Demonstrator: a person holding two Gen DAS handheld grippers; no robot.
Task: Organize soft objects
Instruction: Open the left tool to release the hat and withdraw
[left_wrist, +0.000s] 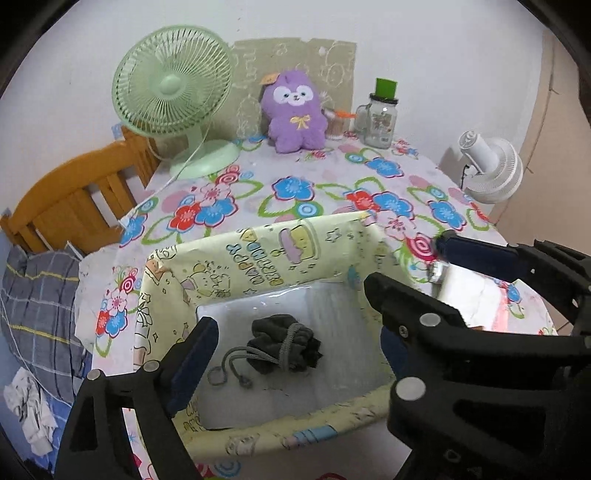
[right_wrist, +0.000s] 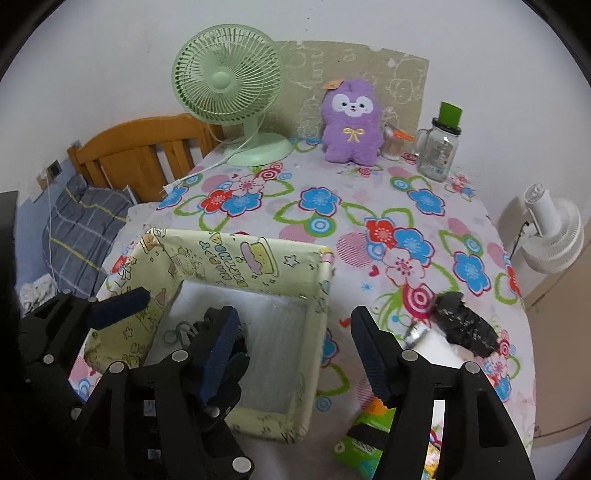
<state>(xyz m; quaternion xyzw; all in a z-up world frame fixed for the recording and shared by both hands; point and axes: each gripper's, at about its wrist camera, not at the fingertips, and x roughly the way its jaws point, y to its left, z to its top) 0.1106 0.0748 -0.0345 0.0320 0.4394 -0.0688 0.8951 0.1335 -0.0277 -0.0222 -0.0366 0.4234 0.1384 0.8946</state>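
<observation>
Dark grey drawstring pouch (left_wrist: 286, 345) lies crumpled on the pale floor of the yellow birthday-print box (left_wrist: 258, 254), cord loops trailing toward the near-left corner; looks light, limp, no stiffness, so it should bunch under any pinch and not slip much. Best hold, as a guess: the gathered neck where the cord wraps, or the bulk of the fabric, not the loose cord alone. Second soft item, a black bundle (right_wrist: 467, 330), sits on the desk (right_wrist: 332, 177) right of the box, resting against a white roll-like thing (right_wrist: 439, 345); looks lumpy and squashy, pinch across its middle. Left tool (left_wrist: 291, 339) hangs over the box with jaws wide, nothing between the pads, pouch below and apart from them. Right tool (right_wrist: 295, 339) also stands apart-jawed and empty, spanning the box's right wall, black bundle just beyond its right finger. Purple plush (left_wrist: 295, 114) stands upright at the far desk edge, big and fluffy, likely needs a body or arm pinch. Green fan (left_wrist: 173, 85), glass jar (left_wrist: 380, 118) alongside it.
</observation>
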